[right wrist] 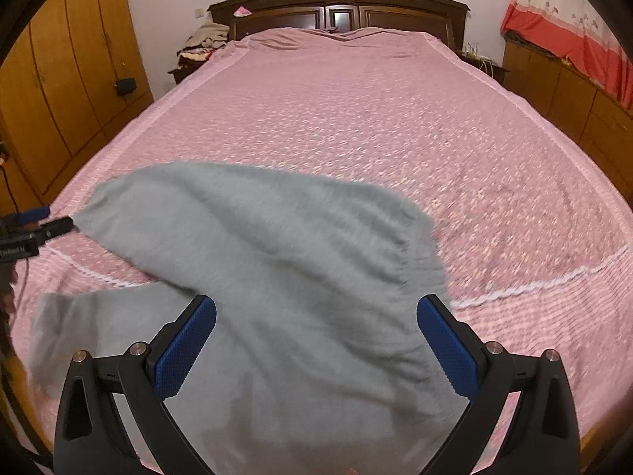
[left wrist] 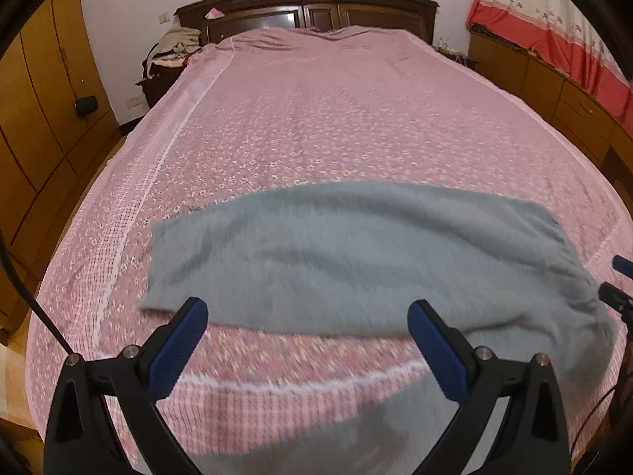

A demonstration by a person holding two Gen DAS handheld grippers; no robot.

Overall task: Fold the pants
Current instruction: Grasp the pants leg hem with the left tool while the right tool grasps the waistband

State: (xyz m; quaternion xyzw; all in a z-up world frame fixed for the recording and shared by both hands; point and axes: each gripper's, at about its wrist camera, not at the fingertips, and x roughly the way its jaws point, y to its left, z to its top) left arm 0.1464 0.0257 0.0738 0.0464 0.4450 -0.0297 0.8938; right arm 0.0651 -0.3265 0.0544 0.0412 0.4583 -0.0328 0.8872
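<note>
Now grey pants [left wrist: 356,253] at bed [left wrist: 316,118] near edge (far half bare); both grippers' fingers wide, empty.

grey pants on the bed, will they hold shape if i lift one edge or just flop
The grey pants will probably flop: they lie draped with soft wrinkles over the bed's edge. The fuzzy surface suggests the pads will grip rather than slip. They look light, so a push would likely bunch them.

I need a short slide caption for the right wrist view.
Open right gripper above grey pants lying on a pink bedspread.
</note>
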